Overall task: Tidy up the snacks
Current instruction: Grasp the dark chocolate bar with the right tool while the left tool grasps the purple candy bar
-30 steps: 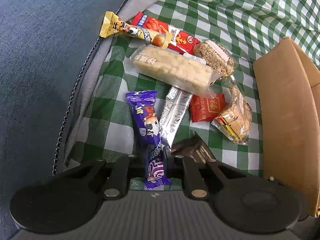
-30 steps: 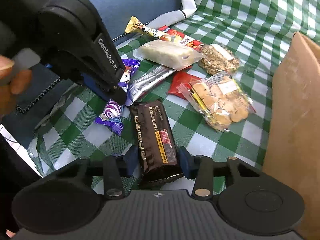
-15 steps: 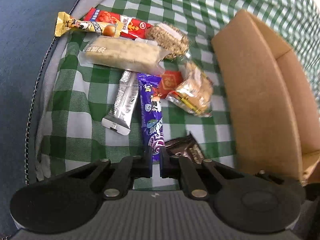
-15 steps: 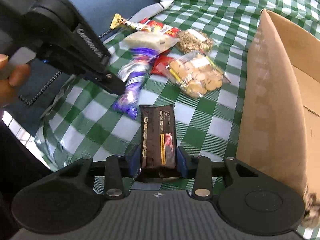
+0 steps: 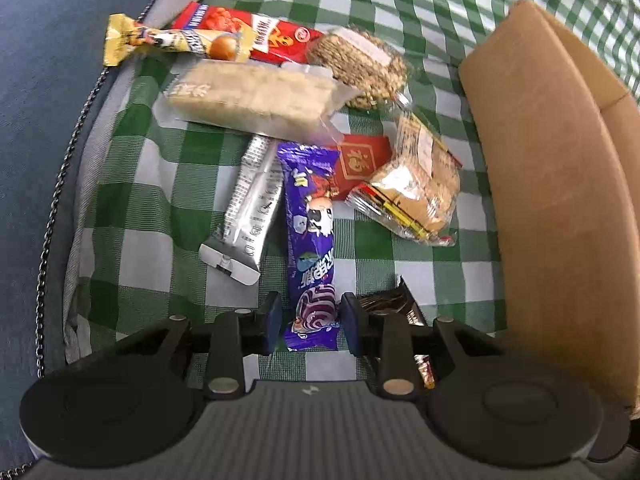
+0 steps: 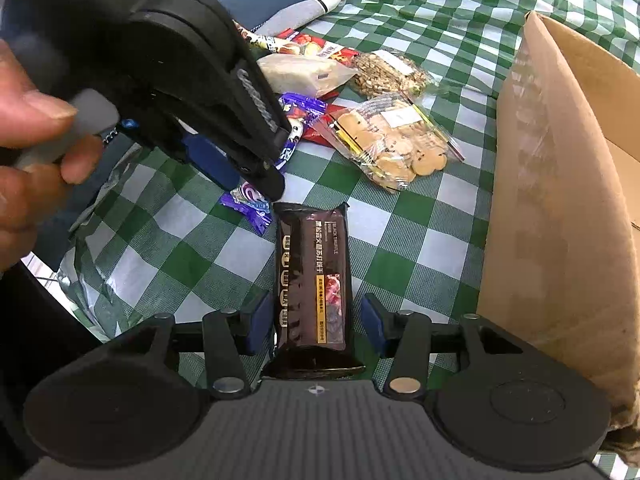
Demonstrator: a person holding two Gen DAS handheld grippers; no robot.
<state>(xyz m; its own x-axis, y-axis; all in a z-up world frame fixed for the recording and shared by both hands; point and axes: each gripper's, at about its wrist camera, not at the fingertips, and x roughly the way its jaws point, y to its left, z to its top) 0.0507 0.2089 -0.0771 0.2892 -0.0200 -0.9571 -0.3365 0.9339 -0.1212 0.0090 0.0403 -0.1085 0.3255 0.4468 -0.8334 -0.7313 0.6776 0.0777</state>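
Observation:
My left gripper is open, its jaws on either side of the near end of a purple snack bar that lies on the green checked cloth. My right gripper is open too, its jaws apart around a dark brown biscuit pack lying flat on the cloth. The left gripper also shows in the right wrist view, over the purple bar. The brown pack's end shows in the left wrist view.
A brown cardboard box stands at the right, close to both grippers. Other snacks lie beyond: a silver bar, a bag of round biscuits, a pale cracker pack, a red packet, a seed bar.
Both grippers have opened: the purple bar and the brown pack, held and carried toward the box before, now lie on the cloth between the open jaws.

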